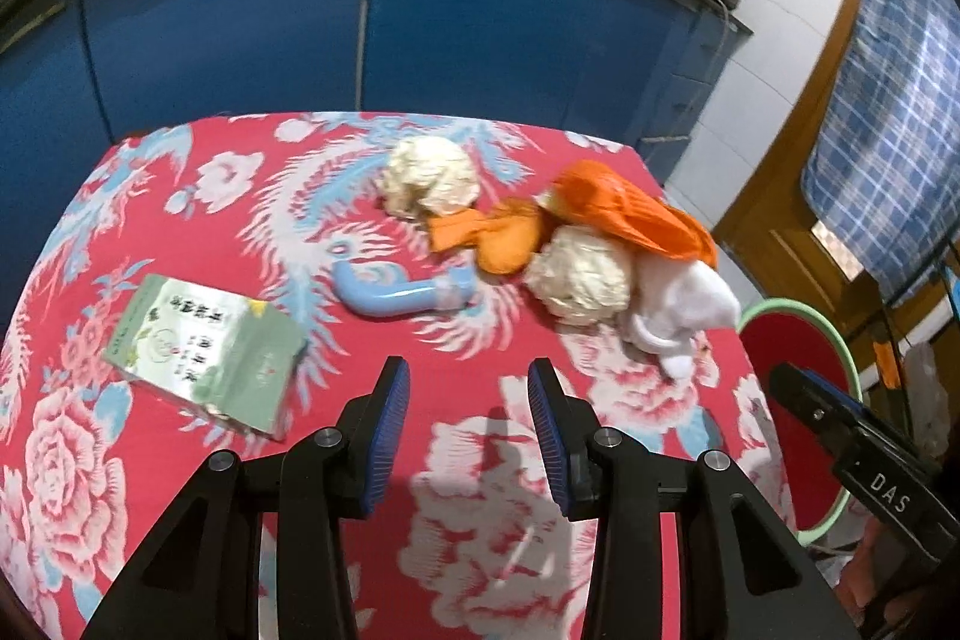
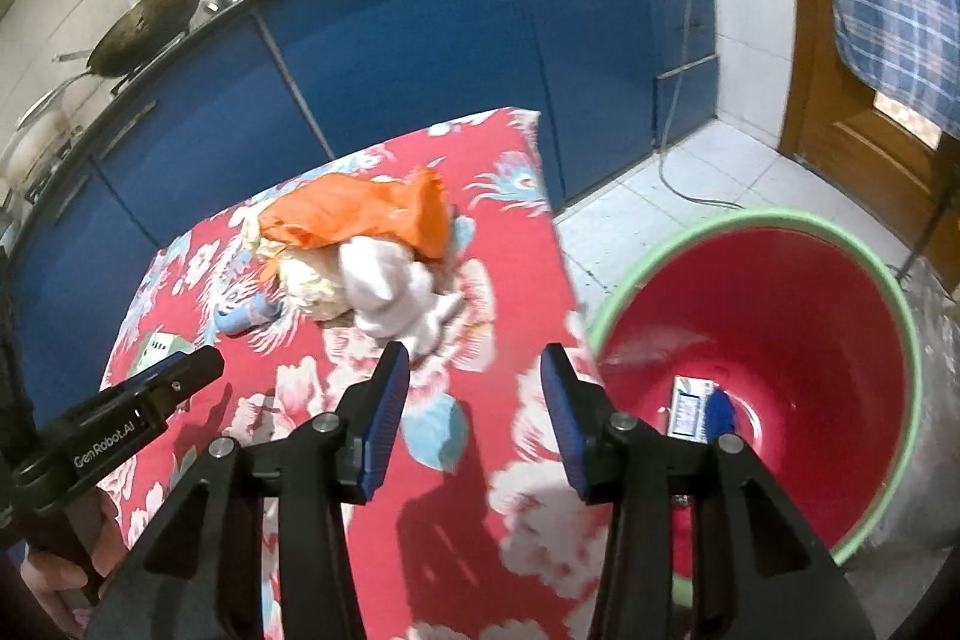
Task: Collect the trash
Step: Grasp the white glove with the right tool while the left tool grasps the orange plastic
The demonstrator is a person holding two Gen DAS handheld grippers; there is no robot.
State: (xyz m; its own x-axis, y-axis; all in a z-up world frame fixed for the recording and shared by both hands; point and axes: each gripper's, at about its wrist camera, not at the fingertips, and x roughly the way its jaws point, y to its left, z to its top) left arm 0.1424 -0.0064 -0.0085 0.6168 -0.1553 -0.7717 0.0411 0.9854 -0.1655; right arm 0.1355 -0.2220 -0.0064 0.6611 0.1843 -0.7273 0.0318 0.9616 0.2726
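Observation:
Trash lies on the red floral tablecloth point(image 1: 468, 460): a green box point(image 1: 207, 355), a blue curved tube point(image 1: 399, 289), two crumpled paper balls point(image 1: 429, 175) point(image 1: 579, 274), orange plastic bags point(image 1: 630, 208) and a white crumpled bag point(image 1: 684, 310). My left gripper point(image 1: 468, 382) is open and empty above the cloth, short of the tube. My right gripper point(image 2: 474, 364) is open and empty just in front of the white bag point(image 2: 390, 289), with the orange bag point(image 2: 360, 217) behind it. A red bin with a green rim point(image 2: 780, 340) stands right of the table and holds a small carton point(image 2: 690, 406).
Blue kitchen cabinets point(image 1: 360, 10) run behind the table, with a wok point(image 2: 144, 25) and pots on the counter. A wooden door point(image 2: 840, 100) with a plaid cloth stands at the right. The bin also shows in the left wrist view point(image 1: 798, 328). White tiled floor point(image 2: 690, 178) lies beyond the table.

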